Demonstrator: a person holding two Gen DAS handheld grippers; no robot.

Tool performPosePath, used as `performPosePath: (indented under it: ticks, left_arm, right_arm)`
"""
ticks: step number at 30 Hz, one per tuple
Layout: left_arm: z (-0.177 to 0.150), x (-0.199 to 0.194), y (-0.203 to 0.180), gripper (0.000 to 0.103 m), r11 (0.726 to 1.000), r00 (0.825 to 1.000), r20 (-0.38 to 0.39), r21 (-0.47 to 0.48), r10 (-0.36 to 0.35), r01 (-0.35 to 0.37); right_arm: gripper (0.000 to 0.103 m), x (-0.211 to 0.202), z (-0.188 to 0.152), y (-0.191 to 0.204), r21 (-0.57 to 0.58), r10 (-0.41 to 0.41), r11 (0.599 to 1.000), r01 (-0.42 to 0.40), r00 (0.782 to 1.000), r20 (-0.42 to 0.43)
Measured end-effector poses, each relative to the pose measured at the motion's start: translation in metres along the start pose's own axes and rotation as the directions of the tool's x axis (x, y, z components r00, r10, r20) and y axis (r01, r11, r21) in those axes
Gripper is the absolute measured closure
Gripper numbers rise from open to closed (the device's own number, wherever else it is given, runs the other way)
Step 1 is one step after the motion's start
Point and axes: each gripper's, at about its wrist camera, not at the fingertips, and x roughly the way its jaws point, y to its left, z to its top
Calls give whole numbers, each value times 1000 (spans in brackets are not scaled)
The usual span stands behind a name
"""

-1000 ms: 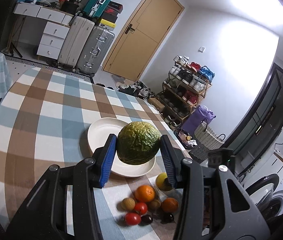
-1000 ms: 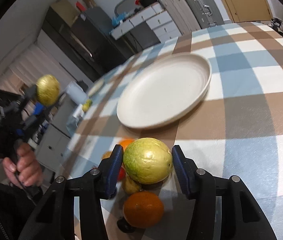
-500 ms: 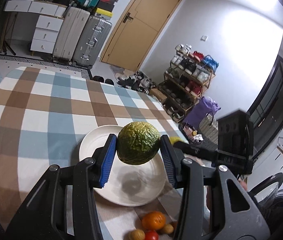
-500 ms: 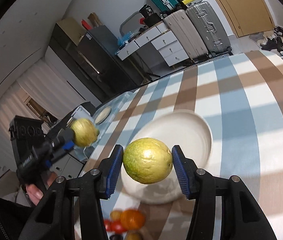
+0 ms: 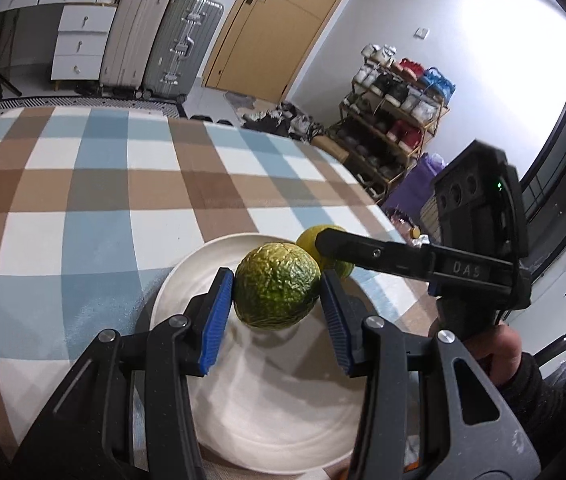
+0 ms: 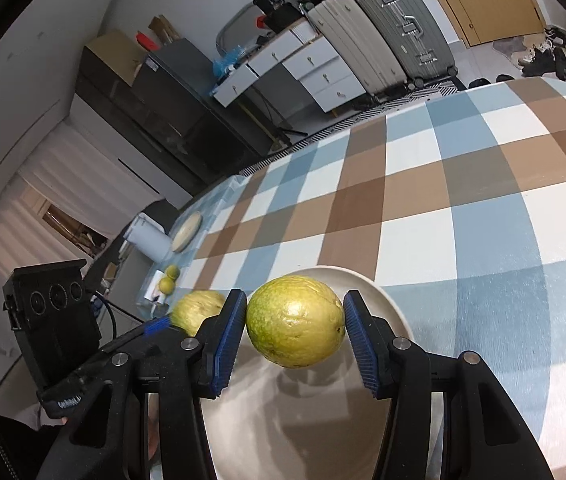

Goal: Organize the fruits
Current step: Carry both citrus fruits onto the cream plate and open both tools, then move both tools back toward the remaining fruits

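Observation:
My left gripper [image 5: 277,294] is shut on a bumpy dark green round fruit [image 5: 277,285] and holds it just above the white plate [image 5: 187,280]. My right gripper [image 6: 295,322] is shut on a smooth yellow-green fruit [image 6: 295,320], also over the plate [image 6: 383,300]. The right gripper reaches in from the right in the left wrist view, with its fruit [image 5: 309,238] partly hidden behind the finger. The left gripper's fruit [image 6: 197,312] shows at the left in the right wrist view.
The plate sits on a table with a blue, brown and white checked cloth [image 5: 103,200]. Another table at the left holds a small dish [image 6: 187,227], a white container [image 6: 149,242] and two small fruits [image 6: 169,280]. Suitcases [image 5: 155,40] and a shoe rack [image 5: 395,108] stand beyond.
Both grippers have come down and together over the plate with their fruits still held. The pile of small fruits has dropped out of view below.

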Motion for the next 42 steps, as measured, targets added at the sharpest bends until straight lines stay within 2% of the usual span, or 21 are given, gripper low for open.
performPosePath:
  ticks: [12,15,19,20,22,23,24,28,32,35,37,39,42]
  left_arm:
    - [-3,29,15,61,998,998,-41,-2,55,-55]
    - [-3,31,15,61,998,997,-35,-9,68,-68]
    - [1,28,13,61,997,997,-29,-9,72,-72]
    - [2,27,11,57,997,996,-26,-4,82,-82]
    - [4,22,7,42,995,995,-18,2,95,-95]
    - [6,17,5,29,994,994,-5,2,109,-109]
    - [7,11,4,21,993,993,8,1,121,-121]
    - [9,-15,-2,21,985,984,56,11,170,-170]
    - [7,-45,-14,18,977,974,92,29,206,-210]
    - [1,-68,-32,17,968,965,126,69,229,-239]
    - [-7,-84,-46,12,959,955,159,95,251,-268]
    - [-16,-101,-61,1,952,946,191,110,263,-287]
    - [-28,-122,-82,1,940,932,237,138,274,-312]
  right_arm:
    - [51,27,1,-2,-27,-68,997,67,997,-38]
    - [51,28,2,-2,-25,-88,996,88,996,-25]
    - [49,22,3,0,-15,-72,997,72,997,-6]
    - [49,19,3,1,-15,-73,997,73,997,-4]
    - [48,13,3,4,-17,-86,996,86,996,7]
    - [43,9,2,6,-16,-90,996,90,996,15]
    - [38,4,2,8,-15,-87,996,87,996,26]
    - [35,-23,-4,21,-39,-67,997,69,996,59]
    - [21,-53,-15,38,-72,-77,994,84,992,98]
    - [17,-77,-27,51,-97,-76,991,90,987,141]
    - [13,-93,-38,61,-117,-72,989,93,983,168]
    - [10,-108,-52,71,-138,-76,985,104,977,198]
    - [4,-126,-70,85,-164,-78,979,117,971,226]
